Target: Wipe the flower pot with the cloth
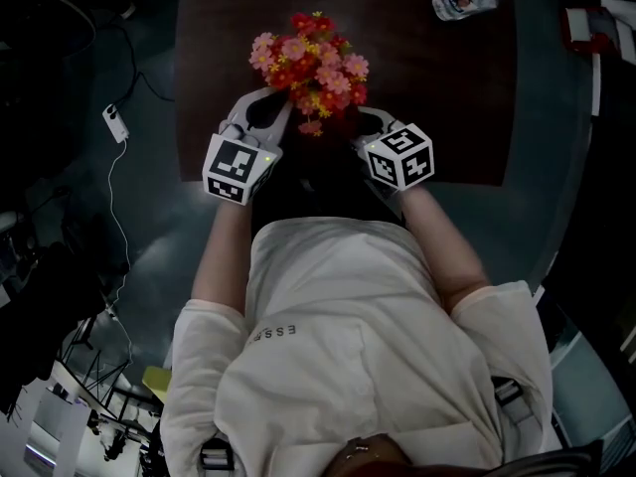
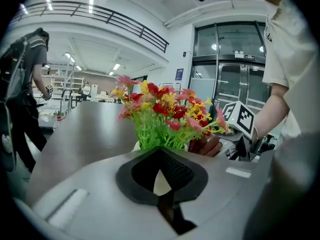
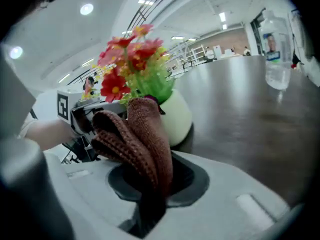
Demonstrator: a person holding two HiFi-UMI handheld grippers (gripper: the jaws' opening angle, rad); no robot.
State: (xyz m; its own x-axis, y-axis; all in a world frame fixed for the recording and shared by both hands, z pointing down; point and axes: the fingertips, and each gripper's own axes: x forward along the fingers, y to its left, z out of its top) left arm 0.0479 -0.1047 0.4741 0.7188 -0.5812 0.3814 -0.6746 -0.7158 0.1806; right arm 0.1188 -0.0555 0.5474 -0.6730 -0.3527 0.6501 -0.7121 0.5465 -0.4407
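The right tongs [image 3: 150,170] clamp the soft, limp cloth [image 3: 136,134]; the left tongs [image 2: 160,151] are closed, empty. The flower pot [image 3: 180,117] looks light, smooth, tippy: brace its body.

We see our left gripper [image 2: 160,150], jaws together, lower centre — flowers [image 2: 165,116] just beyond, perhaps the pale pot [image 2: 161,183] beneath.

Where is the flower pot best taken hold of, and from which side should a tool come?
Probably the pale rounded body of the flower pot, coming level from the side away from the cloth. The flowers spread over the top, so an approach from above looks blocked.
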